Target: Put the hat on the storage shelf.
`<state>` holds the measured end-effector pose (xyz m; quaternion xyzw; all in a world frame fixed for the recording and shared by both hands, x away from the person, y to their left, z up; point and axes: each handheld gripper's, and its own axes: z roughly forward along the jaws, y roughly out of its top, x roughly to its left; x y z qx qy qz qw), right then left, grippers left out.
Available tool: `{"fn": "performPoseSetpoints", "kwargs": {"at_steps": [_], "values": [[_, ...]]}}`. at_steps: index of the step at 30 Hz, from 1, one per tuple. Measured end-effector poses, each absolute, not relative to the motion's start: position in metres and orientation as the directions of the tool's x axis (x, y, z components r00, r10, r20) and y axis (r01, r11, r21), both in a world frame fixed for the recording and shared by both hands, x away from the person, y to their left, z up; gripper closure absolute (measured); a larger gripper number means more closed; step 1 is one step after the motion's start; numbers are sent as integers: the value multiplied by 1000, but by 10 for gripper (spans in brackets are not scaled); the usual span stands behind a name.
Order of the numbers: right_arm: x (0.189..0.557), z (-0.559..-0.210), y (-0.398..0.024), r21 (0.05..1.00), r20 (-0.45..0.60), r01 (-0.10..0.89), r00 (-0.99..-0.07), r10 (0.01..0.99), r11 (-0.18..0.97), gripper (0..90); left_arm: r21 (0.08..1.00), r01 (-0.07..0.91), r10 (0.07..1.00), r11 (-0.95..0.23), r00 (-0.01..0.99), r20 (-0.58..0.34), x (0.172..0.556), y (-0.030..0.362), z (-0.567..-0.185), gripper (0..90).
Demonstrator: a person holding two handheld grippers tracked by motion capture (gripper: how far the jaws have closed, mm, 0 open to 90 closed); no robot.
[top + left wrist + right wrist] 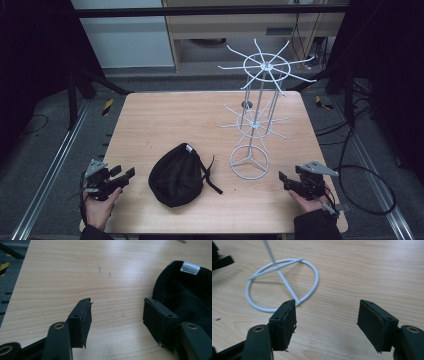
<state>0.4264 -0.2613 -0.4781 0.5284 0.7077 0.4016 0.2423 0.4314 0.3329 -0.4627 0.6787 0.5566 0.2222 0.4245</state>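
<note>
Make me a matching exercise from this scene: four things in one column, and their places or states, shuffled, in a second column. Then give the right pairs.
Things:
1. black cap
2. white wire rack
3. left gripper
4. right gripper

Places or states:
A. stands upright on its ring base, on the right half of the table
B. open, at the table's near right corner
C. lies near the front edge, between the two grippers
D. open, at the table's near left edge, beside the cap

Pairs: 1-C, 2-A, 3-D, 4-B
</note>
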Motion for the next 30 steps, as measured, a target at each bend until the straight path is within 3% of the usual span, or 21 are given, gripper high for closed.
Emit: {"fn": "performPoseSetpoints", "kwargs": {"at_steps": [5,15,18,30], "values": [[426,-477,-245,817,78,553,-385,920,162,289,816,576,934,-48,316,-168,426,324,-461,365],[417,-469,-199,825,65,505,-533,843,255,373,818,572,919,-57,350,-181,419,314,-454,316],[414,-465,-181,828,70,493,-562,824,266,356,818,573,917,-53,352,-188,418,311,-453,334],[417,-450,-118,836,66,445,-661,747,320,424,795,602,908,-77,371,-193,418,294,-454,416]]}}
